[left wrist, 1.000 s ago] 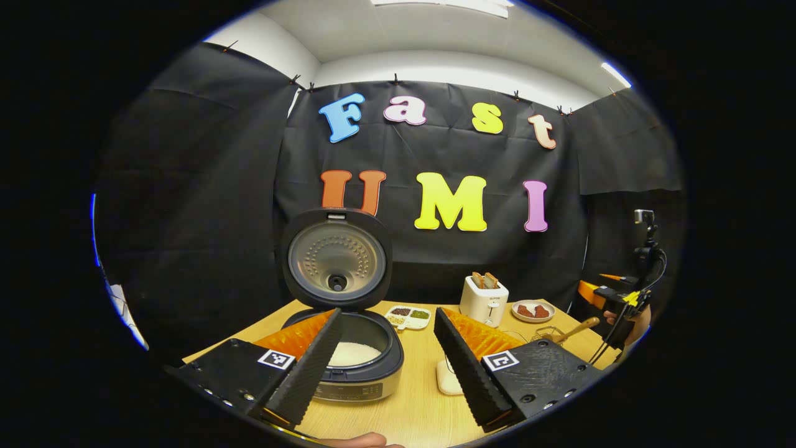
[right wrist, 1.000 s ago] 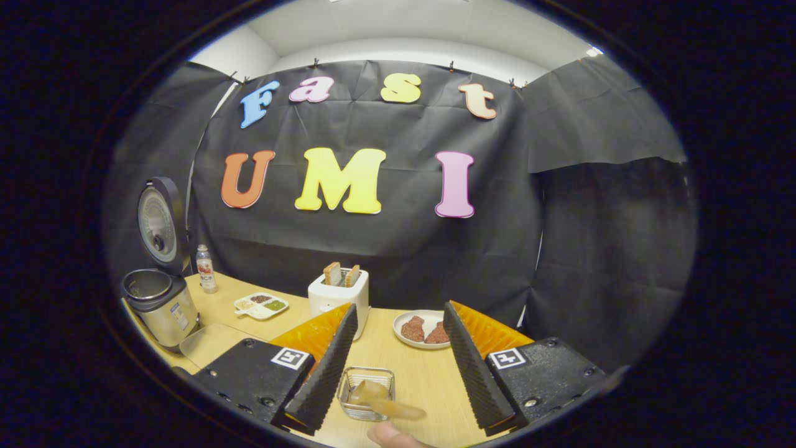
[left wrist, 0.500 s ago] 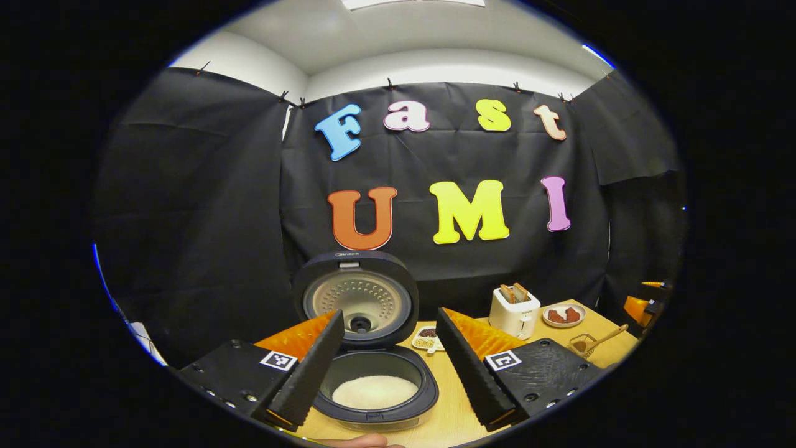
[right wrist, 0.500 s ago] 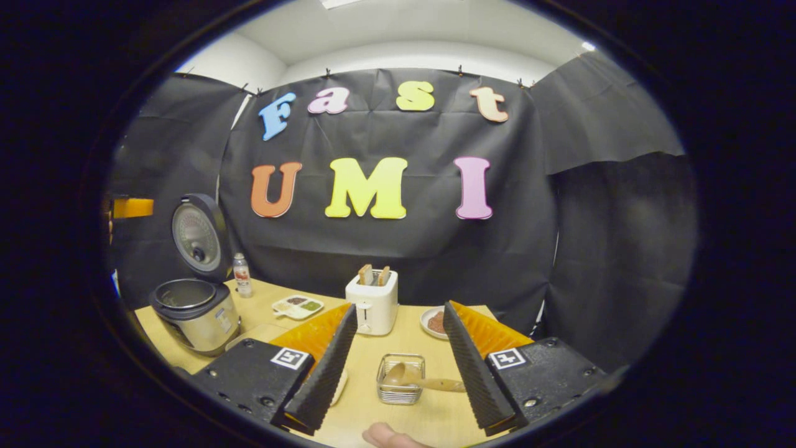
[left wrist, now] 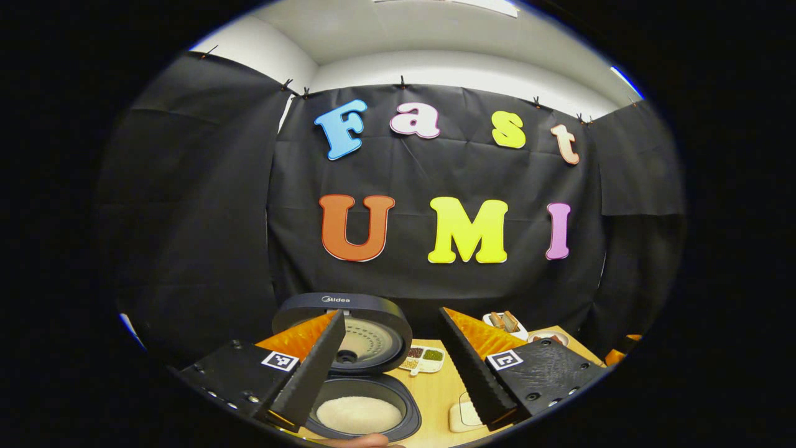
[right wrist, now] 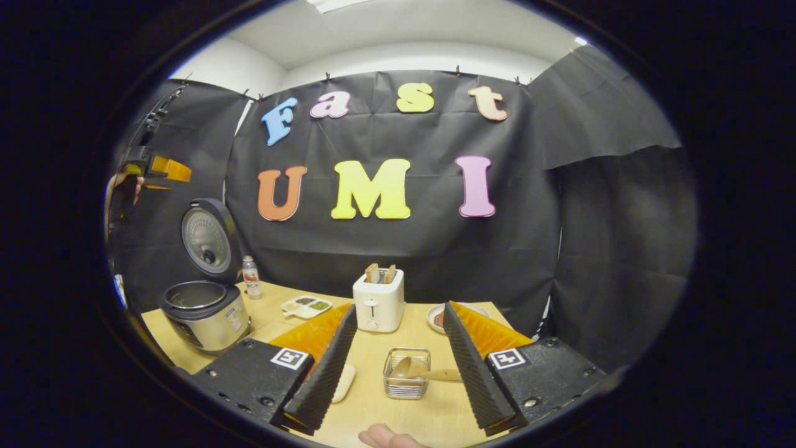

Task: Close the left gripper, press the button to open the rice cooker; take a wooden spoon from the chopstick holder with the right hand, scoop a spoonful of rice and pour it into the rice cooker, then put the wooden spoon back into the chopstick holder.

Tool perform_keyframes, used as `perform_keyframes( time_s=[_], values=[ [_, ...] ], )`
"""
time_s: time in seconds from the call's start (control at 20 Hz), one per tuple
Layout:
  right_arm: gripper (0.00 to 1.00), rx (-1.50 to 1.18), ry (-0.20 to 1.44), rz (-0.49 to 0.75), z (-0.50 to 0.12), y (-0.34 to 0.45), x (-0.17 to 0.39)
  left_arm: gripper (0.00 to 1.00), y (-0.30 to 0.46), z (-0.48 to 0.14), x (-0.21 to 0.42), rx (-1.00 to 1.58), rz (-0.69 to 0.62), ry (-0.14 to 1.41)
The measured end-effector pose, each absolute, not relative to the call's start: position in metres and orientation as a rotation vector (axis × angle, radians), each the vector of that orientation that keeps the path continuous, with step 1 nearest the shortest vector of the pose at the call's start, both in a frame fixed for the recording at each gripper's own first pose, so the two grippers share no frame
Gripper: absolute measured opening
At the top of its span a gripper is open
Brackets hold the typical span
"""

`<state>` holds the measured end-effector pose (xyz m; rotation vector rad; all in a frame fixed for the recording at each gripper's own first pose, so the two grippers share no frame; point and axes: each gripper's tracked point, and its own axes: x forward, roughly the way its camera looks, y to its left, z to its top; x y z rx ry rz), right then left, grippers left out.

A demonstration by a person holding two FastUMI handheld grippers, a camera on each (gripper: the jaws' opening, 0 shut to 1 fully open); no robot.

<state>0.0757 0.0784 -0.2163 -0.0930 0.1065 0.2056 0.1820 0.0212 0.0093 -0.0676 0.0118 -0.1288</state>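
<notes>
Rice cooker [right wrist: 205,314] sits lid-up with white rice [left wrist: 359,414] inside; the wooden spoon [right wrist: 425,372] lies tilted in the wire chopstick holder [right wrist: 406,382].

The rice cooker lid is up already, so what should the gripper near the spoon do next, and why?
Probably ease the right gripper forward and down to the wooden spoon. Its jaws are open and empty, the spoon lies in the chopstick holder between them, and the rice cooker stands open.
</notes>
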Motion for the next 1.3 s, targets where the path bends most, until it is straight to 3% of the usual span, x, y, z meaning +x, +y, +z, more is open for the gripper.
perform_keyframes(
  time_s=[0.35, 0.8, 1.0, 1.3],
  values=[
    [0.9, -0.07, 0.107, 0.212, -0.22, 0.069, 0.075, 0.94, 0.066, 0.018, 0.263, -0.09, -0.021, -0.121],
    [0.9, -0.049, 0.087, 0.199, -0.215, 0.055, 0.062, 0.94, 0.099, -0.017, 0.334, -0.077, 0.048, -0.057],
    [0.9, -0.065, 0.058, 0.19, -0.206, 0.057, 0.047, 0.96, 0.105, -0.024, 0.333, 0.011, 0.072, -0.023],
    [0.9, 0.0, 0.093, 0.334, -0.207, 0.091, 0.008, 0.98, 0.098, -0.034, 0.302, 0.006, 0.071, 0.034]
  ],
)
